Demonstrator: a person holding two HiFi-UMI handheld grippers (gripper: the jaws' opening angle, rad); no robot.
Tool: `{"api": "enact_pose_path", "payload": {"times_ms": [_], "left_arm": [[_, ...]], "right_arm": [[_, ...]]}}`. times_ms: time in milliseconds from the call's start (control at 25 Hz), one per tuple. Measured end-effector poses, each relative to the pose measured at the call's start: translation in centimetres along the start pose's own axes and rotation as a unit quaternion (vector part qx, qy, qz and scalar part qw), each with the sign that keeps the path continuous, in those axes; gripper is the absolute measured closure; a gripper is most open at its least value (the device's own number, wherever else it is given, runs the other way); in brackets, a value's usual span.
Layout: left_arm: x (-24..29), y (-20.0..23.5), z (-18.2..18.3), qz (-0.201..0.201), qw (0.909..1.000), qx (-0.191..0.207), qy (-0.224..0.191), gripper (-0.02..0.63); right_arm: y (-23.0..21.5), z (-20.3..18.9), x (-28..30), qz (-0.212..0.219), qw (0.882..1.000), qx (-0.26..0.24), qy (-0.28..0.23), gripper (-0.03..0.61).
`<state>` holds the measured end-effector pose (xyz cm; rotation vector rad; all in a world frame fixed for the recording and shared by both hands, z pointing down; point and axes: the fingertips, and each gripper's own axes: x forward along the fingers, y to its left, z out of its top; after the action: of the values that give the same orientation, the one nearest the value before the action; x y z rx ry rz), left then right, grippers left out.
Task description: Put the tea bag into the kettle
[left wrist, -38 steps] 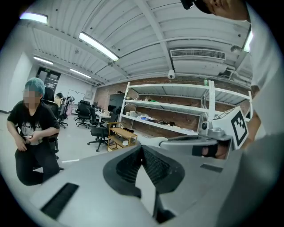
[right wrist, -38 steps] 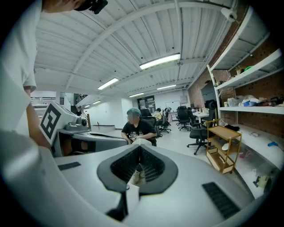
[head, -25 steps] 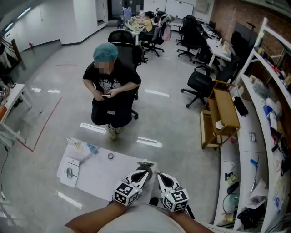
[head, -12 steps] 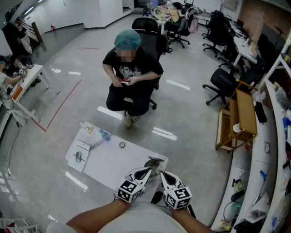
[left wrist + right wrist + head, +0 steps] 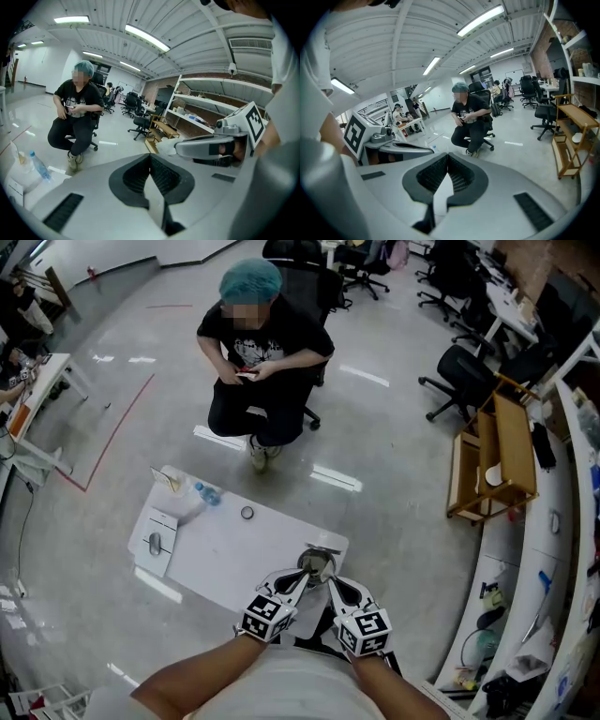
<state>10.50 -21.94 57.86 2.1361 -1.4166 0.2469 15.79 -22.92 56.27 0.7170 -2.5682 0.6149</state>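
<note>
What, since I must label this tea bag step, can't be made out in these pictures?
Tea bag: not identifiable in any view; the items on the table are too small in the head view.
Kettle: head view, too small to show lid or opening.
Kettle, gripper views: not visible; the bodies of the shut left gripper and right gripper fill the lower frame.

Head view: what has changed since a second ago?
Mostly the camera swung: the table and the seated person sit differently in frame. The left claw and right claw stayed side by side, shut and empty, tips by the kettle at the table's near edge. Nothing was taken hold of or let go; the things on the table kept their places.
</note>
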Motion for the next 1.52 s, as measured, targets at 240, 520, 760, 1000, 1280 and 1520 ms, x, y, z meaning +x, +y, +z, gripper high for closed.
{"api": "enact_pose_path", "payload": {"times_ms": [240, 520, 760, 1000, 1280, 1520], "left_arm": [[2.6, 1.3, -2.4, -0.01, 0.9995, 0.004, 0.031, 0.604], [4.9, 2.9, -5.1, -0.028, 0.9977, 0.003, 0.062, 0.604], [6.8, 5.3, -7.6, -0.026, 0.9962, -0.004, 0.083, 0.604], [7.8, 7.1, -10.9, -0.027, 0.9941, -0.026, 0.102, 0.604], [9.5, 9.0, -14.4, -0.015, 0.9916, -0.057, 0.115, 0.604], [10.6, 9.5, -16.4, -0.015, 0.9901, -0.07, 0.12, 0.604]], "right_arm": [[-1.2, -3.7, 2.8, 0.006, 0.999, 0.021, 0.044, 0.569], [-2.7, -8.2, 6.2, 0.006, 0.995, 0.02, 0.095, 0.569], [-4.0, -12.6, 9.7, 0.008, 0.989, -0.011, 0.144, 0.569], [-6.5, -16.9, 13.2, -0.013, 0.984, 0.002, 0.18, 0.569], [-8.1, -19.8, 16.0, -0.024, 0.979, 0.009, 0.204, 0.569], [-8.4, -22.0, 16.9, -0.022, 0.974, 0.009, 0.226, 0.569]]}}
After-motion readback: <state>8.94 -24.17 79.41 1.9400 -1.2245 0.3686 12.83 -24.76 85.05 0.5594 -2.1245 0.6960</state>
